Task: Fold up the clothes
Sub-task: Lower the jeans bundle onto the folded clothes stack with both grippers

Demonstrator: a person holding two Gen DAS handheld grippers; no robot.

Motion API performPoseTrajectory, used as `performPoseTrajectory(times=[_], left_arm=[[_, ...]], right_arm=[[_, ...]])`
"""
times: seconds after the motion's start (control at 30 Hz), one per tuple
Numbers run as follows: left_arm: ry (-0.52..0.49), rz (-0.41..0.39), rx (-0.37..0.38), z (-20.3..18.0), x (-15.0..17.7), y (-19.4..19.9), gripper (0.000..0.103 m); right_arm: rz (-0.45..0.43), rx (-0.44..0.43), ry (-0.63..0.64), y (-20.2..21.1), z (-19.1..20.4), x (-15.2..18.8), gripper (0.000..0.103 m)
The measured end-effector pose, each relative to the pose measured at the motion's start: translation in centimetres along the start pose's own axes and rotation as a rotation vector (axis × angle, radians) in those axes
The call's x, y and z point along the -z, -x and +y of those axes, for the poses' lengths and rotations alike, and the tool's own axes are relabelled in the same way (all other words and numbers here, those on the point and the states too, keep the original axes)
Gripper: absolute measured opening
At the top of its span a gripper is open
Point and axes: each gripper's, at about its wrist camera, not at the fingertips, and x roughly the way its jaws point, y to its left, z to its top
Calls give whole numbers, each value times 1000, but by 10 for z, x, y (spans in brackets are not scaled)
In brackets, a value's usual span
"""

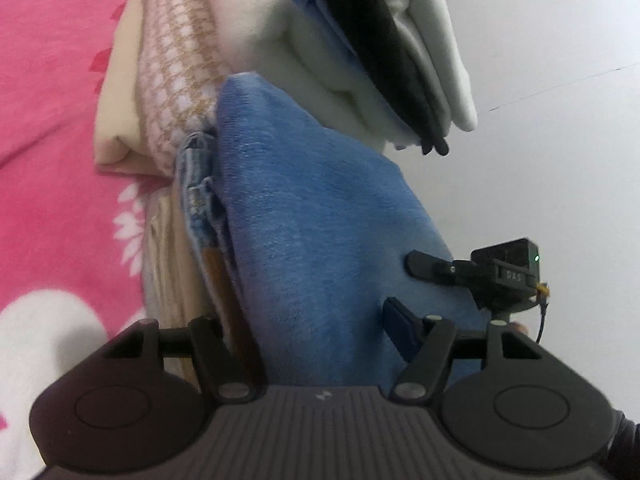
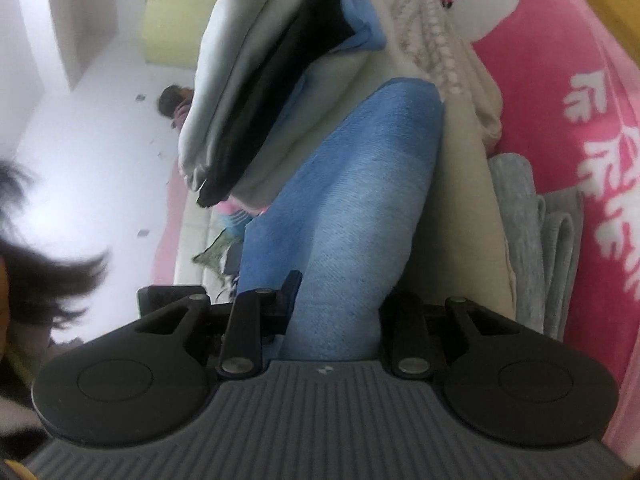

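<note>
In the left wrist view, a pink floral blanket fills the left side. Right of it lie a folded beige cloth and a cream knit with a woven pattern. The folded blue jeans run up the middle, clenched in the left tongs at the near end. Far and right of the jeans sits a stack of folded pale and black clothes; the other tool touches the jeans' right edge. In the right wrist view, the right tongs grasp the jeans, with grey folded cloth to the right.
</note>
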Motion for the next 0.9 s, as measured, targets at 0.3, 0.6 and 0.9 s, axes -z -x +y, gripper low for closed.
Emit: performPoseTrajectory(times=[0.3,0.6,0.9], left_arm=[[-196,-143,-180,-36,17,96,73],[-547,23,-184,-72,40,24,65],[-532,-25,-139,-83,36,47,67]], right_arm=[[-269,381,150,88,65,9,51],[91,549,724,8,147,77,32],[171,651,787,-3,134,70,26]])
